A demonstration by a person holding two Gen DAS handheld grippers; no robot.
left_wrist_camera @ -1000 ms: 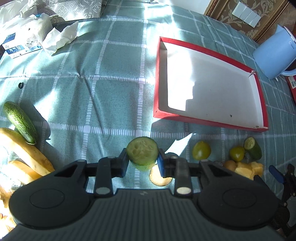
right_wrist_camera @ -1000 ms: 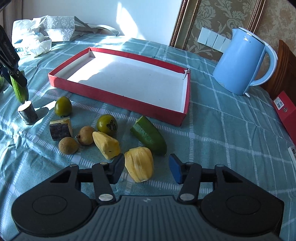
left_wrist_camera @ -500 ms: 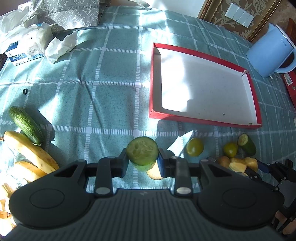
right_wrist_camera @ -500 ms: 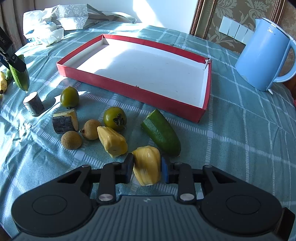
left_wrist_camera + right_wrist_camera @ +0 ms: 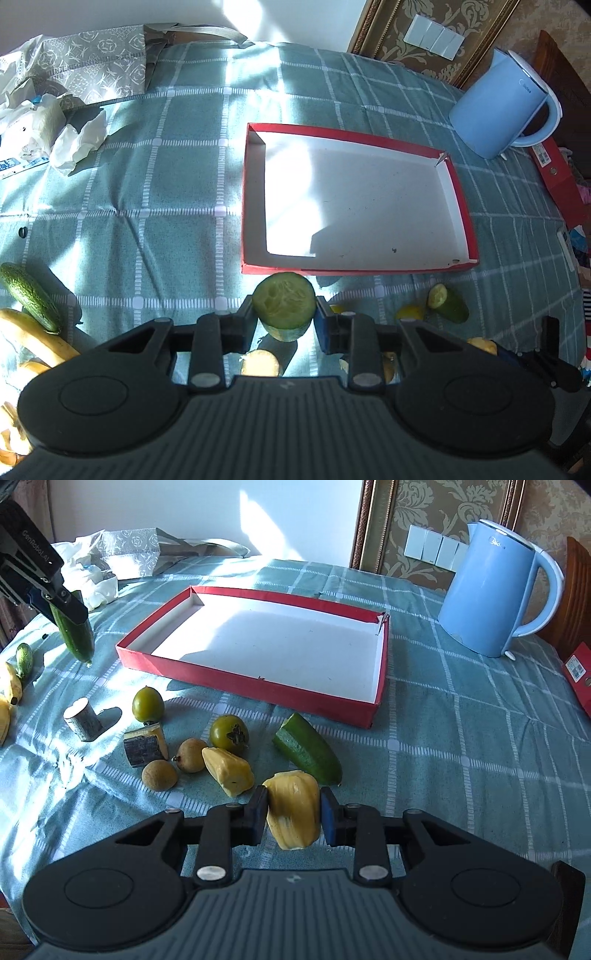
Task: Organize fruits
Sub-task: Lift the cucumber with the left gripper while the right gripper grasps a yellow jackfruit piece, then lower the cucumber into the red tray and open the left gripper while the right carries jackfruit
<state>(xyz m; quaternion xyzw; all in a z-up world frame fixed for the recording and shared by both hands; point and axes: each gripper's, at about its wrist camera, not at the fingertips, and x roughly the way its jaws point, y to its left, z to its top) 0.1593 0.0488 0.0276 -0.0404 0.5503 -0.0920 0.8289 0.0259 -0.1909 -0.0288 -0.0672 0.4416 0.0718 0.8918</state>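
Yellow jackfruit piece [image 5: 293, 808] is clamped in my right hand-held gripper [image 5: 293, 814], just off the tabletop [image 5: 461, 746]; looks soft and slick, so I'd squeeze gently mid-body. Left hand-held gripper [image 5: 284, 321] grips a firm cucumber half [image 5: 284, 306] near the red tray [image 5: 360, 271].

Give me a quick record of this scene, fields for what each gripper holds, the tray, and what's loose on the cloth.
left gripper: shut on cucumber piece, held above the cloth
right gripper: shut on yellow jackfruit pod
red tray: empty, white inside
loose on cloth: cut cucumber half, second jackfruit pod, green persimmon
beside tray: blue kettle
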